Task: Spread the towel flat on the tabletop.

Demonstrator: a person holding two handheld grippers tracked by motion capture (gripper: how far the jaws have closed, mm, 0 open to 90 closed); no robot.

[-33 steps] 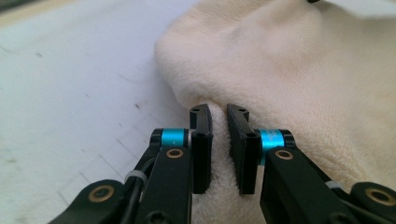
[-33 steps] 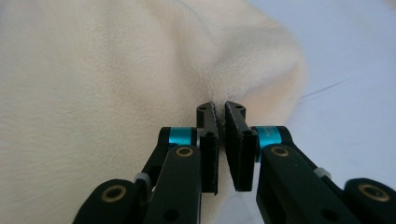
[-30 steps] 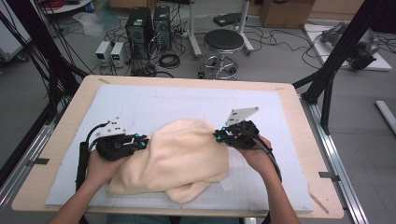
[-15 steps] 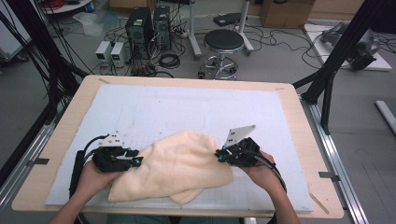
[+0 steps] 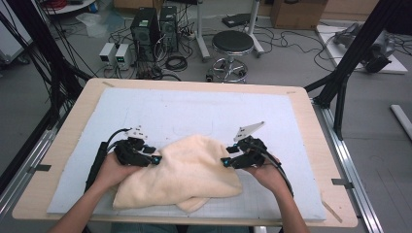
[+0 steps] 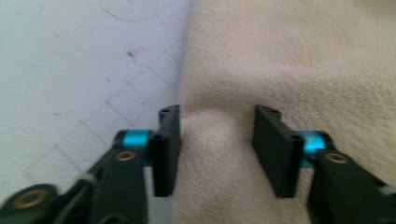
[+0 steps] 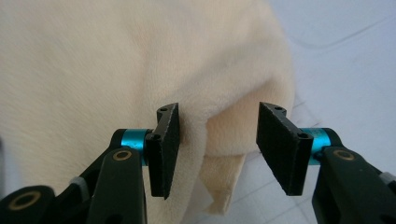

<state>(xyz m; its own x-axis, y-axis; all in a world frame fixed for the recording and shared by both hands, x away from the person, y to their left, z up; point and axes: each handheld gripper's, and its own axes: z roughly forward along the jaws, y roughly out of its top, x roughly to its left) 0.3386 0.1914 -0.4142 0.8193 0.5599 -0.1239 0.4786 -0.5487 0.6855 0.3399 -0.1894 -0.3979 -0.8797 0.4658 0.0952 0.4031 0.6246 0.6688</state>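
A cream fleece cloth (image 5: 184, 167) lies loosely folded on the white mat (image 5: 194, 109) near the front of the table. My left gripper (image 5: 155, 159) rests at the cloth's left edge. In the left gripper view its jaws (image 6: 217, 140) have just been opening and stand apart over a raised ridge of cloth (image 6: 280, 56) without pinching it. My right gripper (image 5: 226, 160) sits at the cloth's right edge. Its jaws (image 7: 217, 140) have just been opening too, and a folded corner of cloth (image 7: 93, 56) lies loose between them.
The mat covers most of a wooden table (image 5: 311, 121), with bare mat beyond the cloth and on both sides. Past the table's far edge stand a round stool (image 5: 233, 43), computer cases (image 5: 155, 24) and floor cables. Black frame posts (image 5: 350, 63) rise at the right.
Both hands came down and toward the front edge with the cloth, which now lies lower and flatter on the mat. Both grippers let go of it, their jaws now apart.
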